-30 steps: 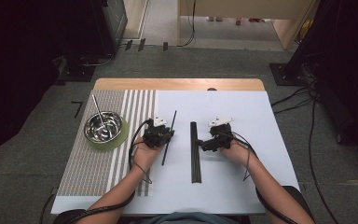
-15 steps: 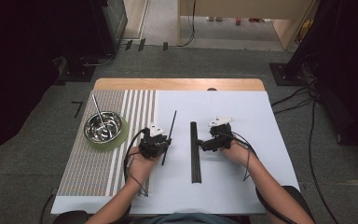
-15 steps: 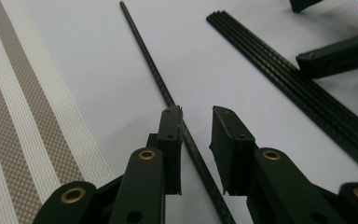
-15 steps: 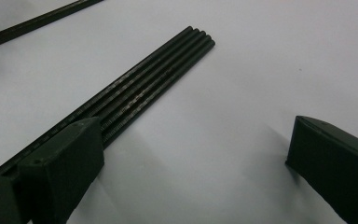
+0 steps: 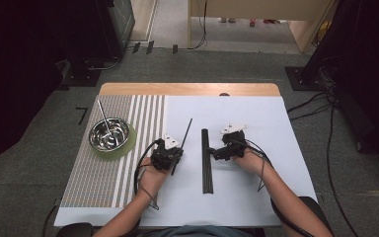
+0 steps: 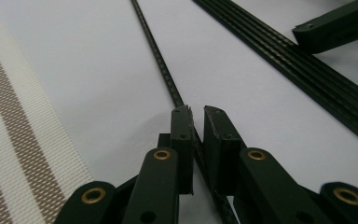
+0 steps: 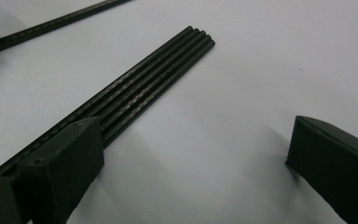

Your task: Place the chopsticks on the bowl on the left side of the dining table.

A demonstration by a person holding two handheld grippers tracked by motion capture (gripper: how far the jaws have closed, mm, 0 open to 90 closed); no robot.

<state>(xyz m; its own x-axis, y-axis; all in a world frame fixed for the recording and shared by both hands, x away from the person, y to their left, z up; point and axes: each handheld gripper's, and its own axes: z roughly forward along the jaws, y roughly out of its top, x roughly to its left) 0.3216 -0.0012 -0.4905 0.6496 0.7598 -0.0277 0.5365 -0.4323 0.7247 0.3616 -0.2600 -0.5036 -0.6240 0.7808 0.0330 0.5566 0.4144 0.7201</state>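
we judge the step is picking one thin black rod (image 6: pixel 161 60) off the bench (image 5: pixel 256 197). our left claw (image 6: pixel 196 123) is clamped on it low down, jaws nearly together with the rod between them, the rest running away from the claw over the white sheet. to do it well, keep the squeeze centred and lift level so the rod doesn't pivot. our right claw (image 7: pixel 191 154) is apart, holding nothing, with the bundle of rods (image 7: pixel 144 88) lying flat just beside its left jaw. steel bowl (image 5: pixel 109 134) sits well apart on the striped mat (image 5: pixel 94 182).
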